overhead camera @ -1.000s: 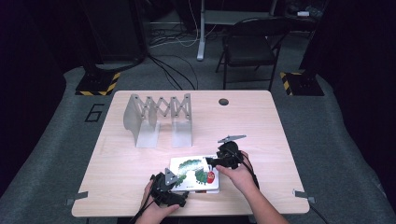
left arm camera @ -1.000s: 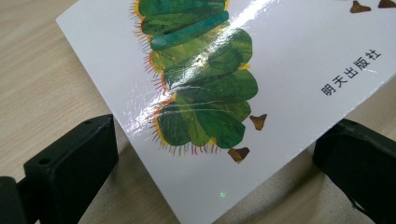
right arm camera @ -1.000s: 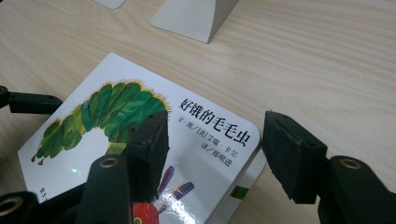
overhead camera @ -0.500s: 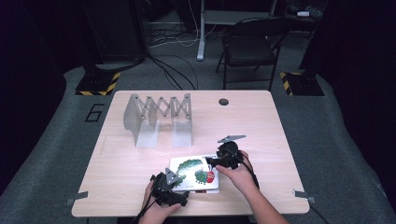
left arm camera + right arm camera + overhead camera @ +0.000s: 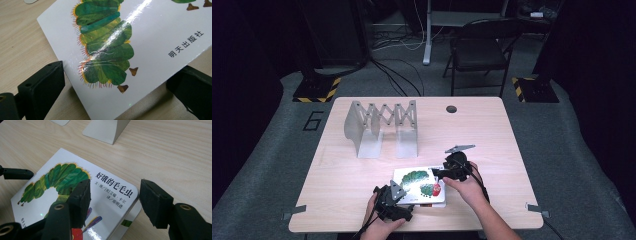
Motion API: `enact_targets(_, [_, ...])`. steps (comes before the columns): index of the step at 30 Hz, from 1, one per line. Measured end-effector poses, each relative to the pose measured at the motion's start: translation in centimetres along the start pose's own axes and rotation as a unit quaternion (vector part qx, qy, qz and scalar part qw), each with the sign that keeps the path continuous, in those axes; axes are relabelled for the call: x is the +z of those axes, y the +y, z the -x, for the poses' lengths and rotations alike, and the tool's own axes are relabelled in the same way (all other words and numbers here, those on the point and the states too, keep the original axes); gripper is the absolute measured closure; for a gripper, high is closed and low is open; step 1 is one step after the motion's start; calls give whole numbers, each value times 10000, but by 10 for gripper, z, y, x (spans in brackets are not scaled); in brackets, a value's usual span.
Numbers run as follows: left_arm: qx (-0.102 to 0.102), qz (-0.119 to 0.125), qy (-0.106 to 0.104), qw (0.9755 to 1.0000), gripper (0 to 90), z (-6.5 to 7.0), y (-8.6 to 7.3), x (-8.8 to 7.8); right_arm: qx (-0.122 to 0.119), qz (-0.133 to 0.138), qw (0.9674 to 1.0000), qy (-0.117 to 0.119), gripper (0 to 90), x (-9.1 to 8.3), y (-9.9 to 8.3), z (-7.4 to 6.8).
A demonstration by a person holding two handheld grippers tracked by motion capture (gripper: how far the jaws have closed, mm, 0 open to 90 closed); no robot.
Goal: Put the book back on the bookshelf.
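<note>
A white picture book with a green caterpillar on its cover lies near the table's front edge, on top of a second book. My left gripper is at the book's near left corner. In the left gripper view the book has that corner between the wide jaws of the left gripper. My right gripper is at the far right corner. In the right gripper view the right gripper is open, with one jaw over the cover and the other beyond the book's edge, apart from it.
A grey metal expanding book rack stands upright at the back left of the wooden table; its foot is just beyond the book. A dark round grommet sits near the far edge. A folding chair stands behind the table.
</note>
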State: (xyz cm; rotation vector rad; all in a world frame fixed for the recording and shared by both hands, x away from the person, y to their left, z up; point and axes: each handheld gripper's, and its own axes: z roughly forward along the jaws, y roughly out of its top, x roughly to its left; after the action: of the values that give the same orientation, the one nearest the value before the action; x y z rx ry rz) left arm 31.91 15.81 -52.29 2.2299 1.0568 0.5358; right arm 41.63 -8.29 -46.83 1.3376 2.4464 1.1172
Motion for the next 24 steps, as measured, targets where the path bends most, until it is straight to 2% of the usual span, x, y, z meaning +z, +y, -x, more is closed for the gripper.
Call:
enact_targets(7, [84,26,20,10000,29,1,1,0,21,-16,10000,-1,424,0,0,0])
enact_targets(12, [260,44,40,9996,49,3,1,-2,75,-45,10000,11,425,0,0,-1])
enact_targets(24, [376,83,34,9993,58,3,1,-3,57,-22,10000,2,425,1,0,0])
